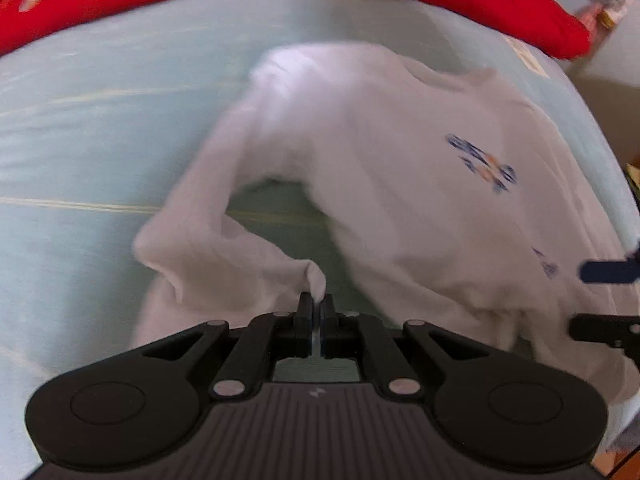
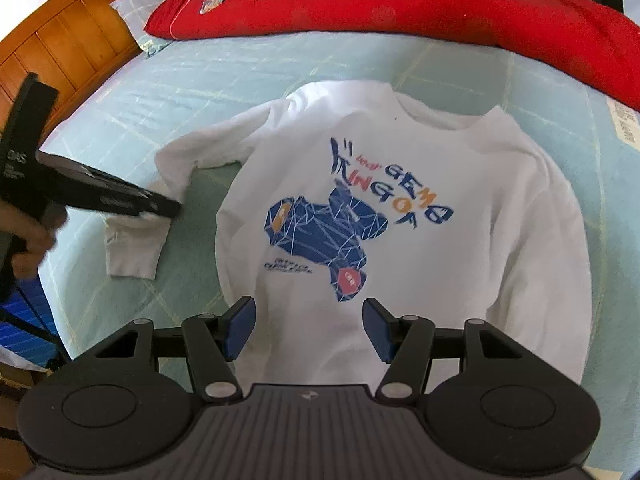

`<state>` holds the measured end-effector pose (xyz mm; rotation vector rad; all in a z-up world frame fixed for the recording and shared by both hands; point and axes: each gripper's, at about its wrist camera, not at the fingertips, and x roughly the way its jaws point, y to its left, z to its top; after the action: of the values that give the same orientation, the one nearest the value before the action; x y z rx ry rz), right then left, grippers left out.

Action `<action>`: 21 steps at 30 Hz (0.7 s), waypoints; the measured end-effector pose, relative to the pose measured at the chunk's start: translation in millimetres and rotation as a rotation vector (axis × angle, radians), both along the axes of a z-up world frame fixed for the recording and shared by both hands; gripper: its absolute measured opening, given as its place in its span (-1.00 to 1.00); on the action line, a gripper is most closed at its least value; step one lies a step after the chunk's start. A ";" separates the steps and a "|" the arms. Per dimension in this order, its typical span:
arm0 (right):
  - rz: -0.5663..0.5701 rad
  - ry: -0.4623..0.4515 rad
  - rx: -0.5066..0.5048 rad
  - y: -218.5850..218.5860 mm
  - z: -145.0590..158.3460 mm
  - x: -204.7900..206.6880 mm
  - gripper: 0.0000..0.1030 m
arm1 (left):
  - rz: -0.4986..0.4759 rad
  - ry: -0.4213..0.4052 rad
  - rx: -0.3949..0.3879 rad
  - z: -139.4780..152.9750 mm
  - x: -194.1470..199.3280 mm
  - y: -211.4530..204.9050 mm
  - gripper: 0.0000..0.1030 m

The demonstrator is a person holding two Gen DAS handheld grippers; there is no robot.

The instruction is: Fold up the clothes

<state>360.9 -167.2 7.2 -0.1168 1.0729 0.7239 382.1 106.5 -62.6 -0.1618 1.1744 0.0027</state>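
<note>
A white long-sleeved sweatshirt [image 2: 360, 200] with a blue and orange print lies face up on a pale green bed. In the left wrist view the sweatshirt [image 1: 380, 160] is blurred. My left gripper [image 1: 318, 312] is shut on a pinch of its left sleeve [image 1: 224, 248], lifting the cloth near the cuff. The right wrist view shows that same left gripper [image 2: 160, 206] on the sleeve [image 2: 136, 240], held by a hand. My right gripper [image 2: 308, 328] hangs open over the sweatshirt's bottom hem, with nothing between its blue pads [image 2: 240, 328].
A long red pillow [image 2: 400, 4] lies across the far side of the bed sheet [image 2: 180, 92]. A wooden headboard [image 2: 60, 40] rises at the left. The right gripper's blue fingers [image 1: 608, 272] show at the right edge of the left wrist view.
</note>
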 end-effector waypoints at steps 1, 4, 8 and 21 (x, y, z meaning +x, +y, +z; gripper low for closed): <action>0.003 0.003 -0.003 1.3 -2.3 -0.6 0.25 | -0.014 0.003 -0.013 -4.7 1.2 -4.9 -0.88; 0.013 0.008 -0.005 3.5 -7.7 -1.4 0.28 | -0.033 -0.002 -0.029 -11.5 -1.9 -15.3 -0.82; 0.026 0.013 -0.007 6.3 -14.6 -2.3 0.41 | 0.004 -0.049 -0.035 0.7 -25.9 -8.7 -0.49; 0.046 0.044 -0.006 6.2 -36.2 -3.2 0.59 | 0.217 -0.109 0.293 15.0 -98.3 34.9 -0.09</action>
<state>357.7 -160.9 -29.0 -0.1320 1.1172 0.7672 283.8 141.4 -47.6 -0.0294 1.0307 0.3512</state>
